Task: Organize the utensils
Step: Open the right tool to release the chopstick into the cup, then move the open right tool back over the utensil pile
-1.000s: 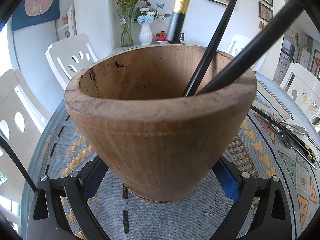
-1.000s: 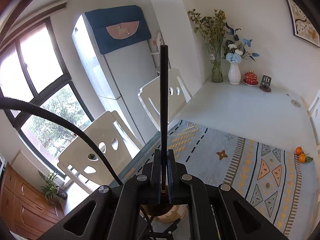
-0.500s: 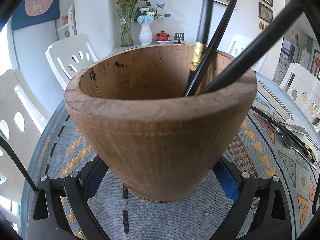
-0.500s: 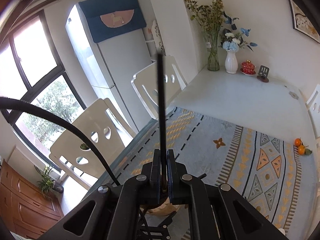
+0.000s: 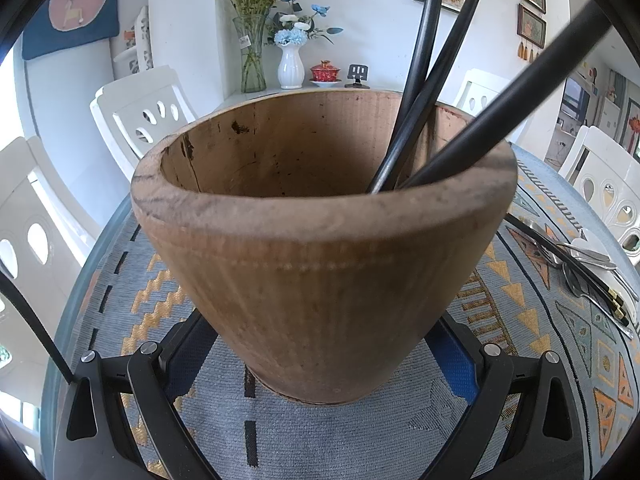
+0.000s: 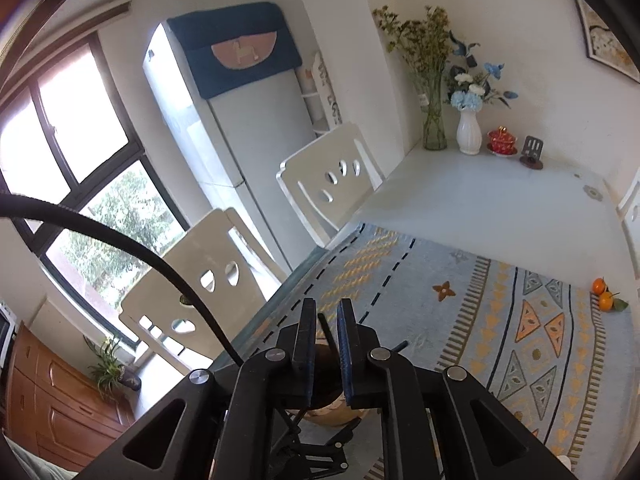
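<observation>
A brown wooden holder [image 5: 320, 272] stands on the patterned table runner [image 5: 360, 432]. My left gripper [image 5: 322, 340] is shut on its lower part, blue pads on either side. Three black utensil handles lean in it at the right; the newest one [image 5: 420, 60] stands steepest. In the right wrist view my right gripper [image 6: 323, 320] hovers above the holder [image 6: 332, 412], and its jaws are opening. The thin black handle tip [image 6: 327, 334] stands free in the gap between them, touched by neither pad.
Several more utensils [image 5: 588, 280] lie on a white cloth at the table's right edge. White chairs [image 5: 140, 116] ring the table. Vases [image 6: 468, 132] and a red cup stand at the far end, two oranges [image 6: 604, 296] at the right.
The black utensil with the gold band has slid down into the holder. The right jaws have parted and let go of its handle.
</observation>
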A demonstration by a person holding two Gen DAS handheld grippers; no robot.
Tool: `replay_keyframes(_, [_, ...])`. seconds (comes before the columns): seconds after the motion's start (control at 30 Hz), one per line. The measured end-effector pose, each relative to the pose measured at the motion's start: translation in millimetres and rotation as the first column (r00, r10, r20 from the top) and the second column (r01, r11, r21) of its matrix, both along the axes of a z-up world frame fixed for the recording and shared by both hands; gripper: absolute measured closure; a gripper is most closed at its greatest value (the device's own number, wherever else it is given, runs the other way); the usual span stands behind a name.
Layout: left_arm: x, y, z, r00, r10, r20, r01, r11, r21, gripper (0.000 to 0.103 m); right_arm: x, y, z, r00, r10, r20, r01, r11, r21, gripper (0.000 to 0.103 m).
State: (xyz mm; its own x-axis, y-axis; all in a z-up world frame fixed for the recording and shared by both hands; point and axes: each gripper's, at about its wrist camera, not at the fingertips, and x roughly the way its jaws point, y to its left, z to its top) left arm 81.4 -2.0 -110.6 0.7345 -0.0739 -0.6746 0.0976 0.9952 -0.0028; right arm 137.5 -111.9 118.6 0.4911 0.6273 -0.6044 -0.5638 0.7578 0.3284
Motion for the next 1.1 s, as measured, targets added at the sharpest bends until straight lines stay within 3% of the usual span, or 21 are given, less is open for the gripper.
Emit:
replay_keyframes(0.23, [0, 0, 0, 1.000, 0.001, 0.000, -0.001, 1.000, 0.002, 0.005, -6, -33, 15, 0.997, -0.070, 0.041, 0.068, 0.997, 0.041, 0.090])
replay_keyframes(0.4, [0, -1, 1, 1.000, 0.001, 0.001, -0.001, 1.000, 0.003, 0.005, -11, -60, 16, 0.988, -0.141, 0.061, 0.139, 0.990, 0.037, 0.078])
replay_keyframes(0.57, [0, -2, 1, 1.000, 0.001, 0.001, -0.001, 1.000, 0.004, 0.005, -10, -90, 3, 0.978, -0.206, 0.023, 0.206, 0.979, 0.007, 0.077])
replay_keyframes(0.77, [0, -1, 1, 1.000, 0.001, 0.001, -0.001, 1.000, 0.004, 0.005, -8, -125, -39, 0.955, -0.282, -0.089, 0.275, 0.957, -0.090, 0.077])
replay_keyframes(0.93, [0, -1, 1, 1.000, 0.002, 0.003, -0.002, 1.000, 0.005, 0.005, -7, -144, -92, 0.921, -0.299, -0.249, 0.263, 0.950, -0.167, 0.077])
replay_keyframes(1.0, [0, -1, 1, 1.000, 0.001, 0.002, -0.001, 1.000, 0.003, 0.005, -10, -144, -121, 0.901, -0.311, -0.301, 0.238, 0.937, -0.256, 0.077])
replay_keyframes(1.1, [1, -1, 0, 1.000, 0.001, 0.000, -0.001, 1.000, -0.001, 0.005, -16, -145, -146, 0.892, -0.326, -0.314, 0.211, 0.913, -0.348, 0.077])
